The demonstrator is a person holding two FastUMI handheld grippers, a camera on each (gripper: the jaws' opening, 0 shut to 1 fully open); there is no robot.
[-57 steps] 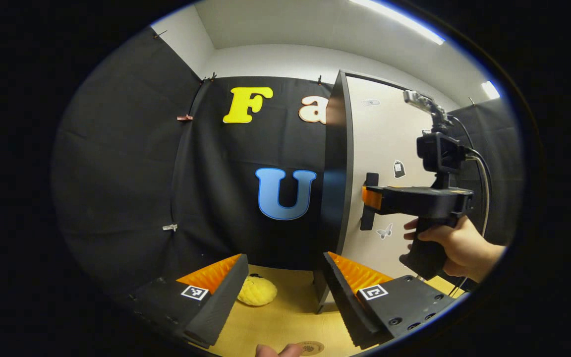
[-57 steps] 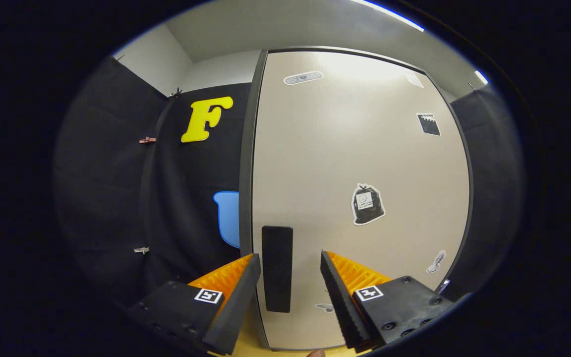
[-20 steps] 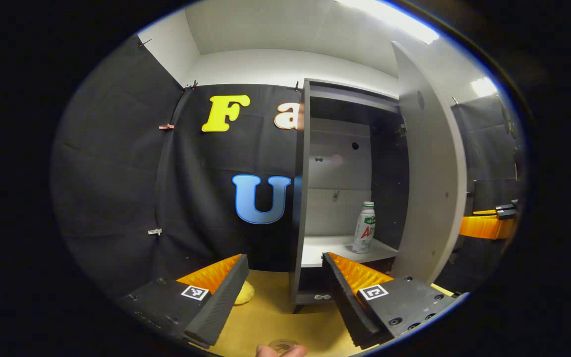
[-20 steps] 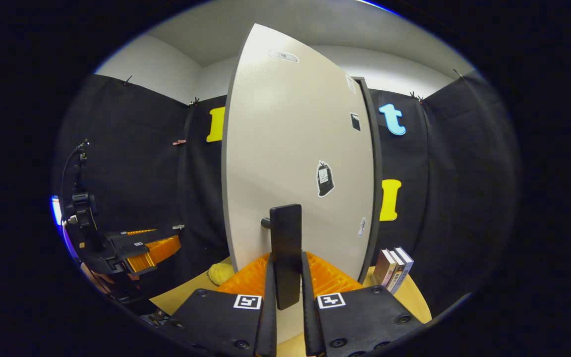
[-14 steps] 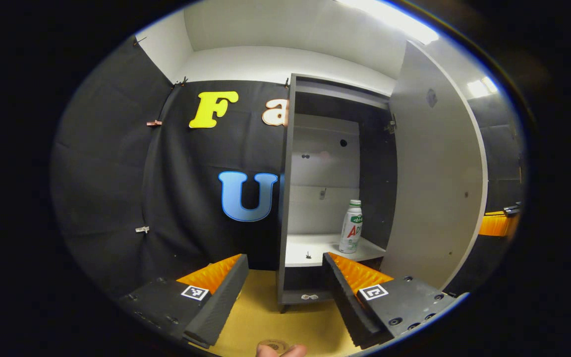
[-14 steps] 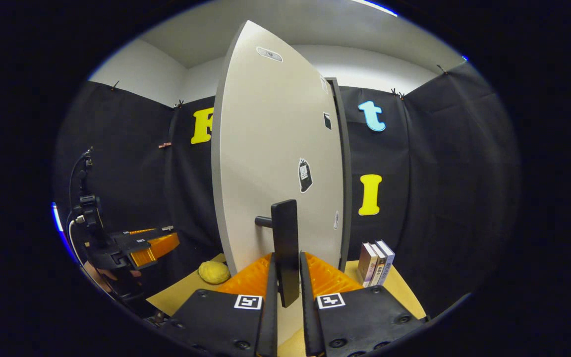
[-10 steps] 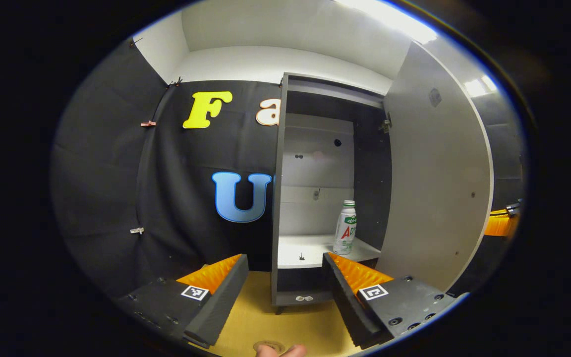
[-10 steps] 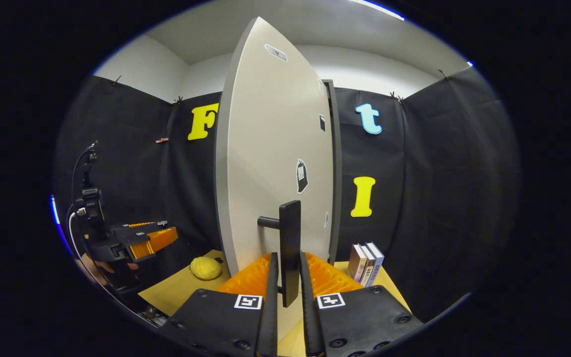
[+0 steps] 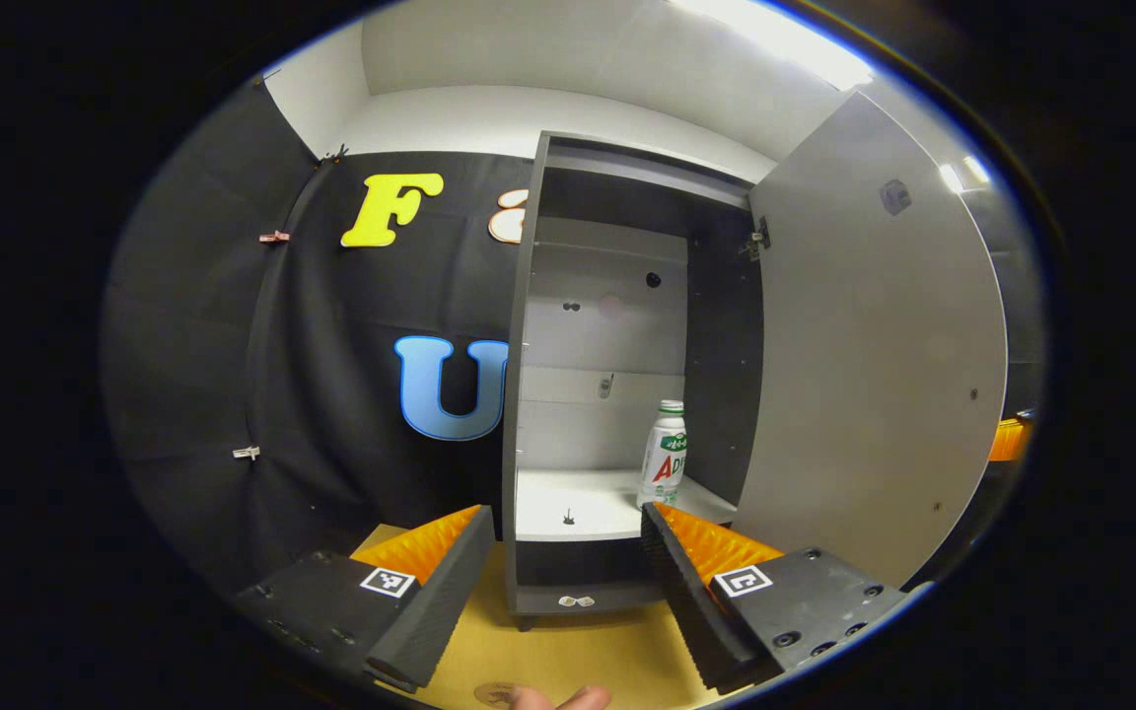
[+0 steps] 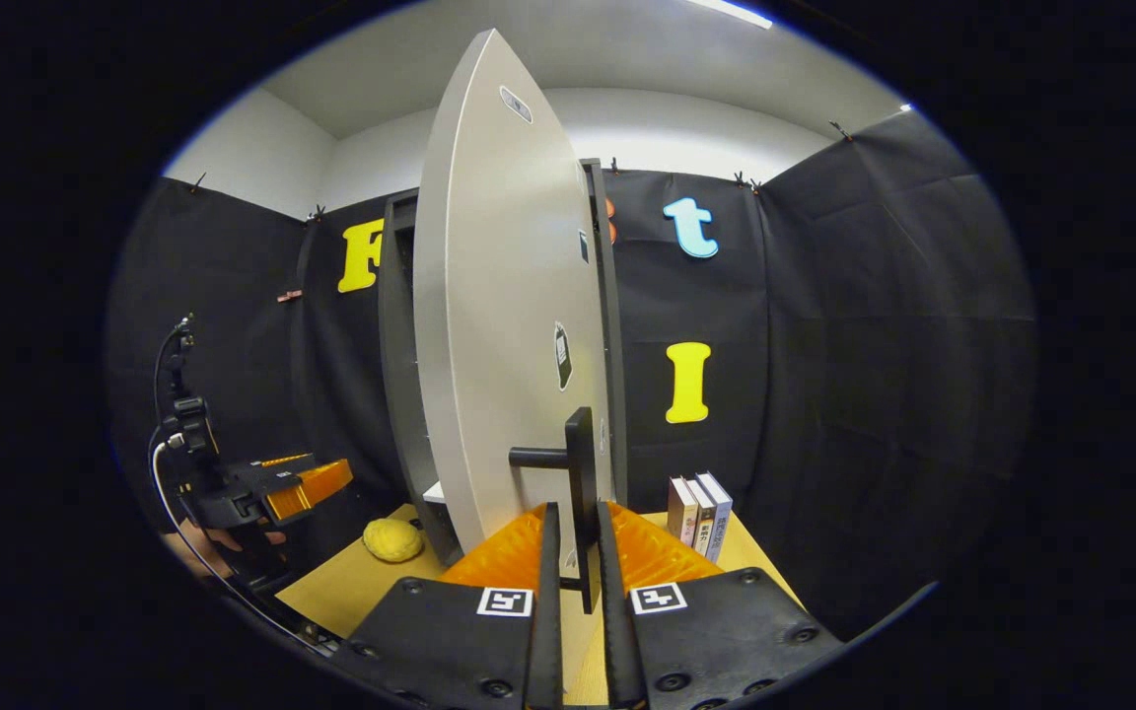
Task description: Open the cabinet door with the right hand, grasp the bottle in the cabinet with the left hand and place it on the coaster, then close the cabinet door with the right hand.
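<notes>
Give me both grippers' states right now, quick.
Left gripper: open, holding nothing, facing the bottle in the cabinet.
Right gripper: shut on the door handle.

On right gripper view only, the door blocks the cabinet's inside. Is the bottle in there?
Observer: Yes. The bottle stands upright on the shelf, at its right end by the inner side wall.
Operator: Left claw on it?
Observer: No. The left claw is open and empty, out in front of the cabinet, short of the bottle.
Operator: Door open enough on that side?
Observer: The cabinet door stands to the right of the opening, and the whole shelf front is exposed in the left gripper view.
</notes>
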